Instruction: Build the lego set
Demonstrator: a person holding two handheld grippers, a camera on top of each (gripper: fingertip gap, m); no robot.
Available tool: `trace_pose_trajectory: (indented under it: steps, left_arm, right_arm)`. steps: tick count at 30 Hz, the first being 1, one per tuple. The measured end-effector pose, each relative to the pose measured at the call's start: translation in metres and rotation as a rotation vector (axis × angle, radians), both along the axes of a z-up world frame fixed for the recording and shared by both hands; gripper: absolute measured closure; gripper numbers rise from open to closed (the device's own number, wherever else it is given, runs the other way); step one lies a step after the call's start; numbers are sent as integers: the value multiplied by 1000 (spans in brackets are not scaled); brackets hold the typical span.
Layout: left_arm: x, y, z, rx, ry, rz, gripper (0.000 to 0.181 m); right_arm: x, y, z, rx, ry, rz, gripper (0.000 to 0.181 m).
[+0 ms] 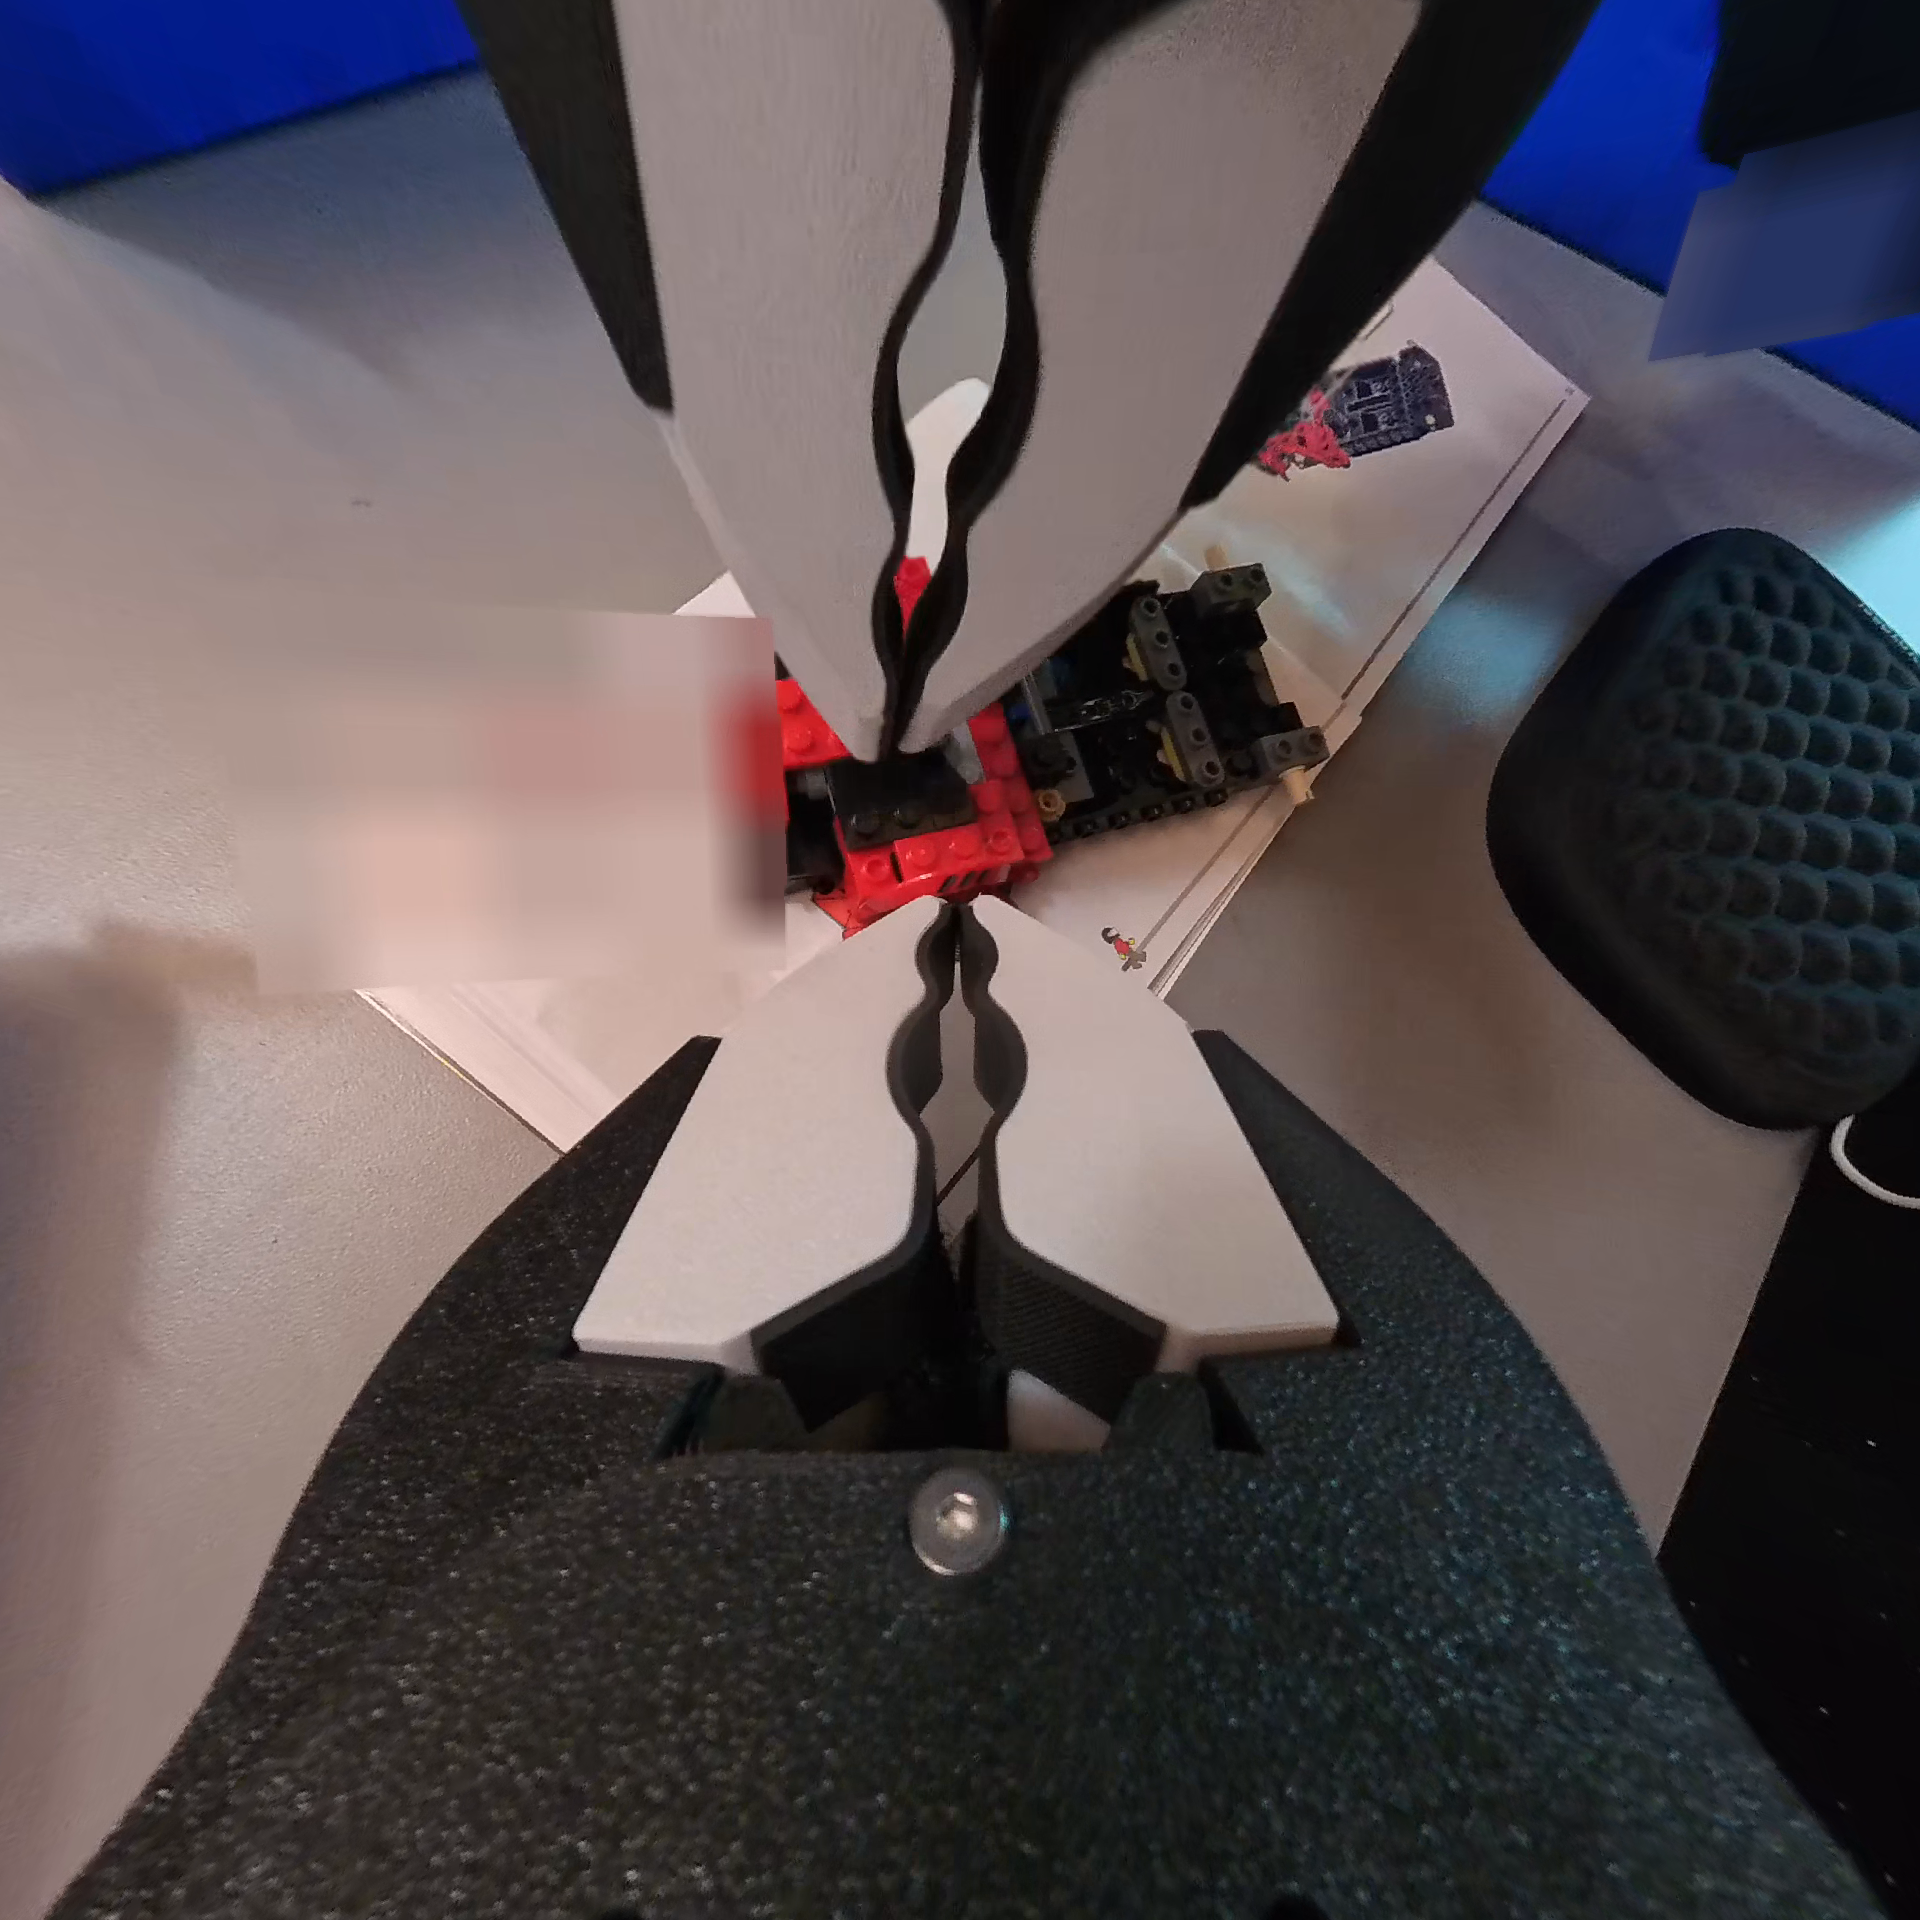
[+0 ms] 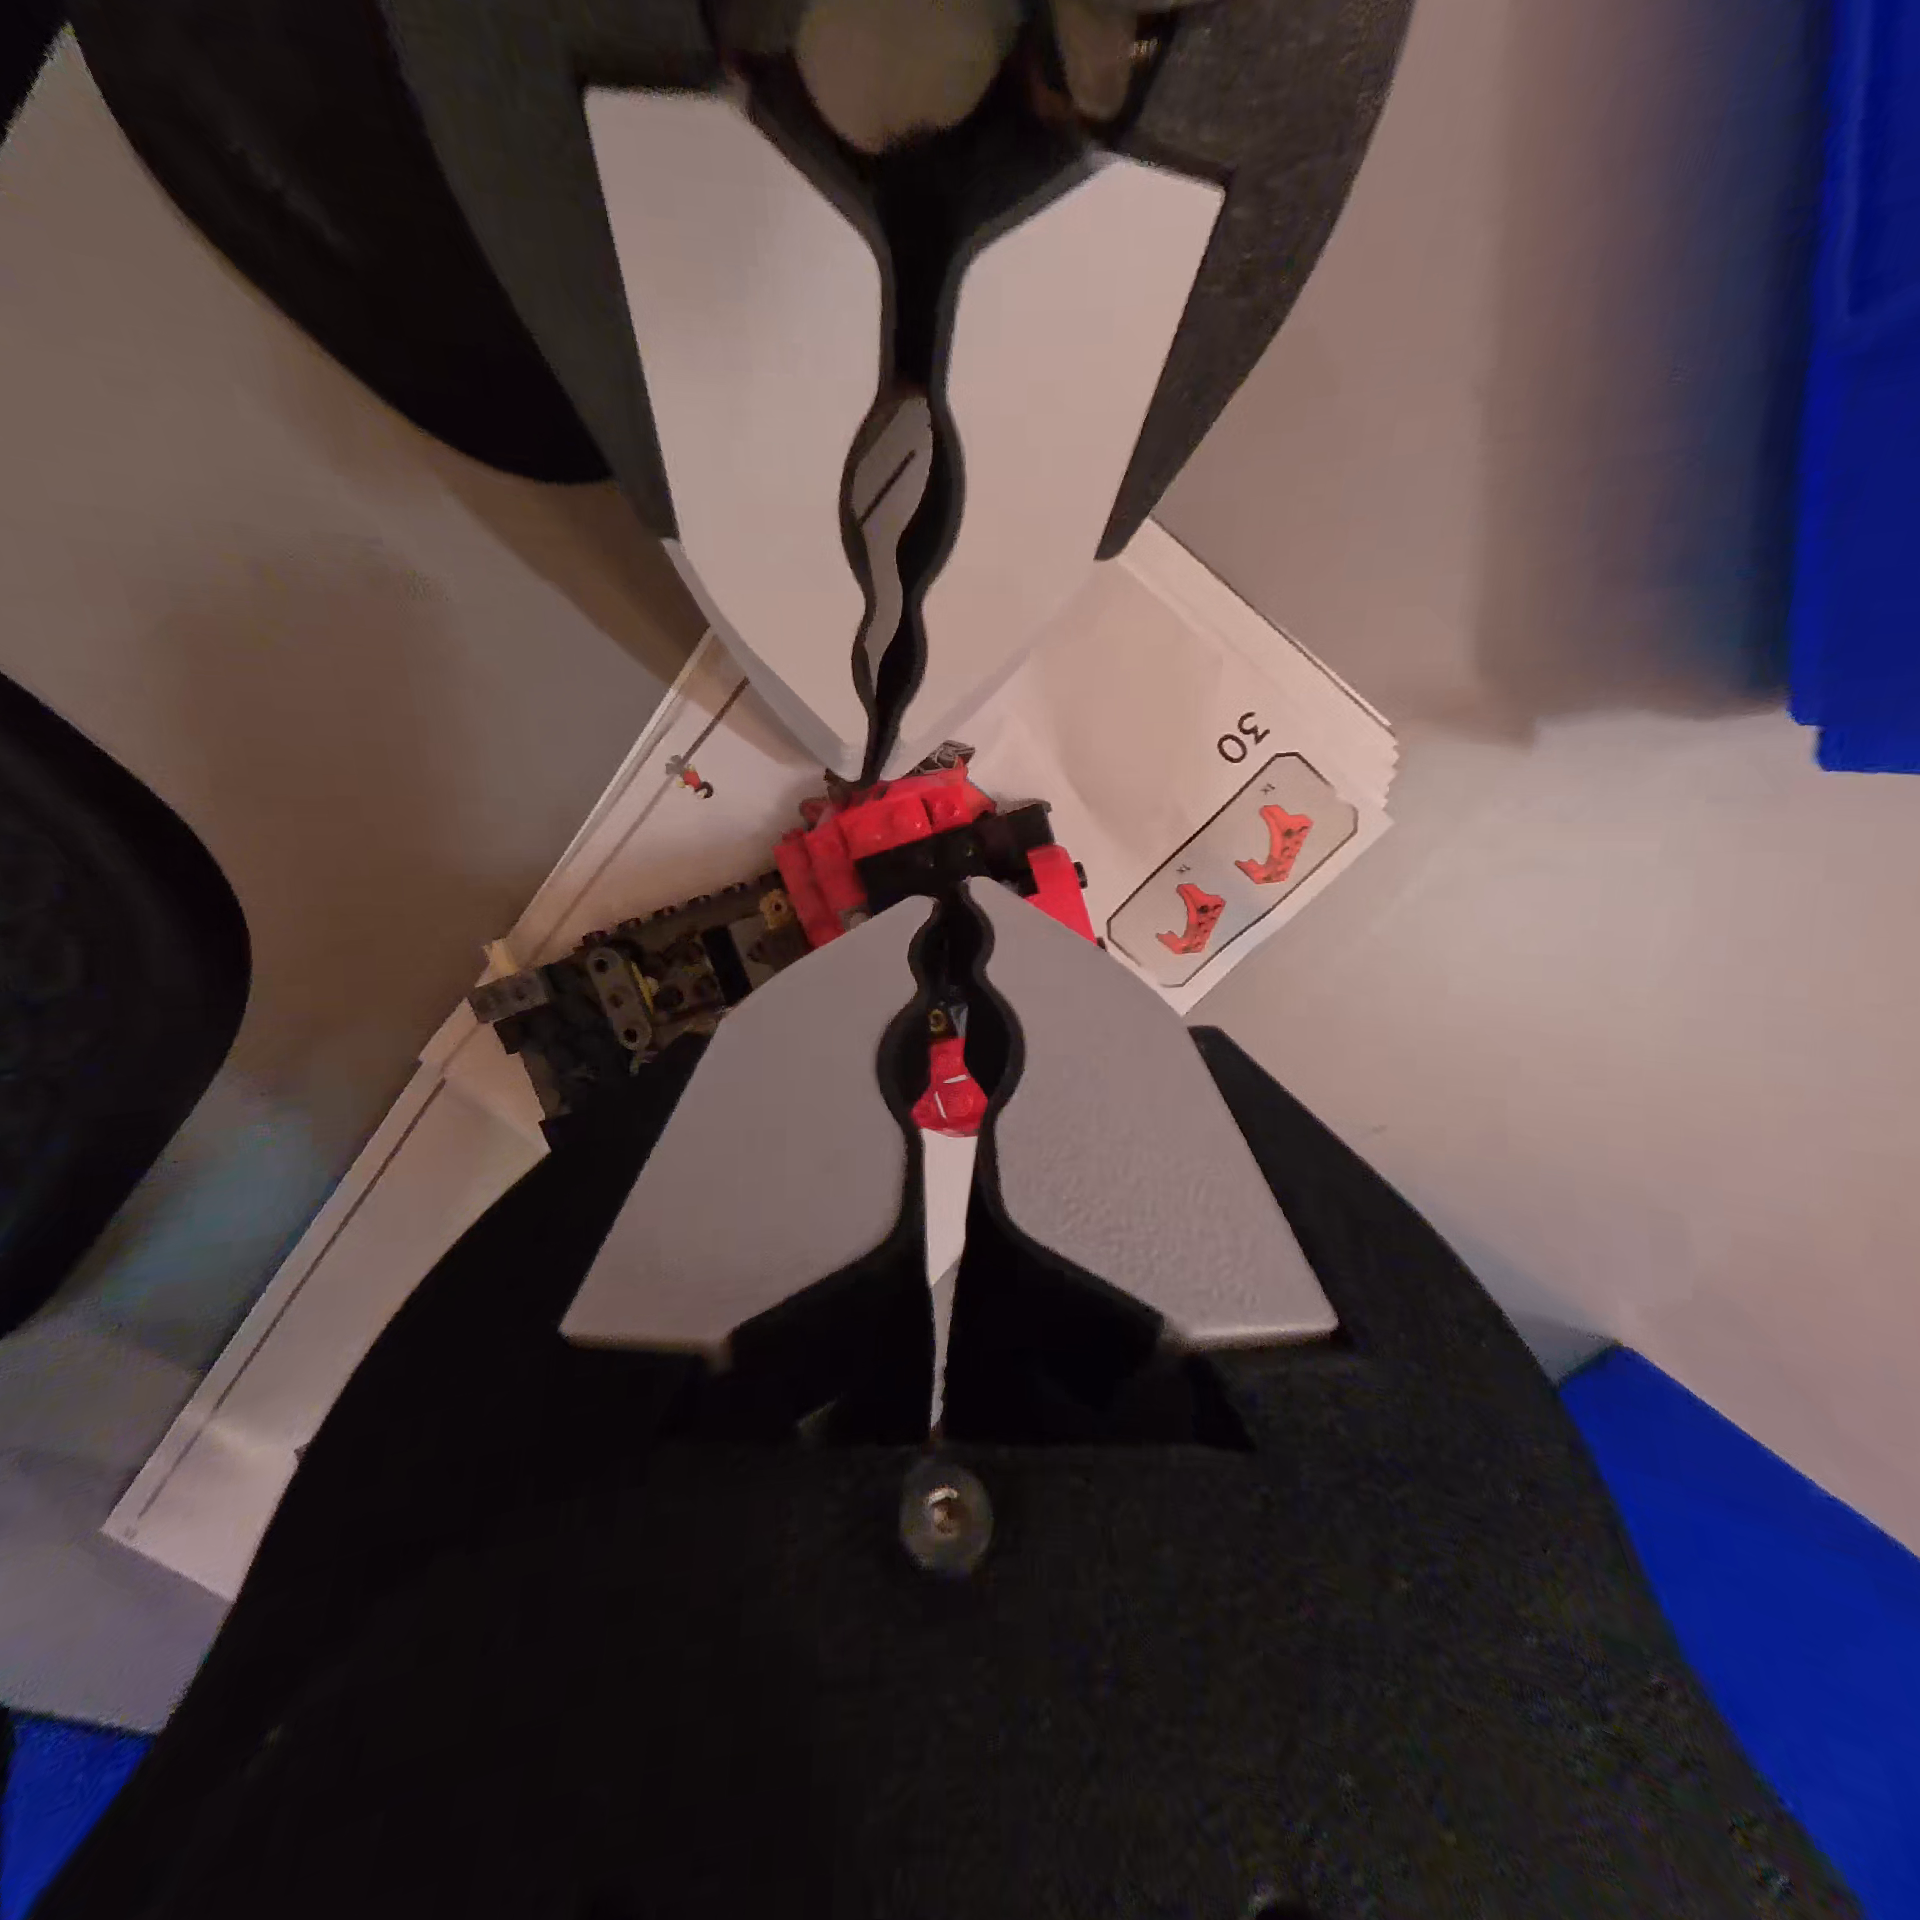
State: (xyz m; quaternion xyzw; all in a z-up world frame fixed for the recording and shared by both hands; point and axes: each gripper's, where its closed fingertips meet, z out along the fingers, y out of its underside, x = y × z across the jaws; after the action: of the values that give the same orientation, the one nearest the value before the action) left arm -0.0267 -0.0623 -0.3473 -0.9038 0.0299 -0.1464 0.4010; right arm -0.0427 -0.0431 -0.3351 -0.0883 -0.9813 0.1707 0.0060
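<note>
Left gripper tips together at the red-and-black lego model, 6 o'clock side. Right gripper tips pinch it at 12 o'clock; contact partly hidden. Instruction booklet bears print.

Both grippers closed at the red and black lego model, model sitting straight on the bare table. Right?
Not quite. The lego model sits on the open instruction booklet, not bare table; the right wrist view shows it. Left gripper and right gripper have closed jaws at the model.
</note>
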Motion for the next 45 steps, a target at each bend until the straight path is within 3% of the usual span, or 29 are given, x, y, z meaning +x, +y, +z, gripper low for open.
trace_pose_trajectory:
  steps: [9,19,33,34,39,41,45]
  left_arm:
    - [0,0,-1,-5,-6,0,181]
    - [1,0,-2,-10,-2,-7,181]
    - [1,0,0,3,-10,-6,181]
    - [1,0,0,4,-13,-5,181]
    - [1,0,0,1,-8,-8,181]
    - [1,0,0,4,-11,-7,181]
    - [0,0,3,14,-23,-1,180]
  right_arm:
    - [0,3,-9,81,-25,-26,181]
    - [1,4,-10,-18,-75,-126,181]
    - [3,-2,-8,-34,-54,-47,181]
    - [4,-7,-1,-96,-55,-65,169]
    - [4,11,32,-176,103,-213,161]
    - [14,15,42,-224,138,-297,145]
    - [40,21,53,-302,216,-473,140]
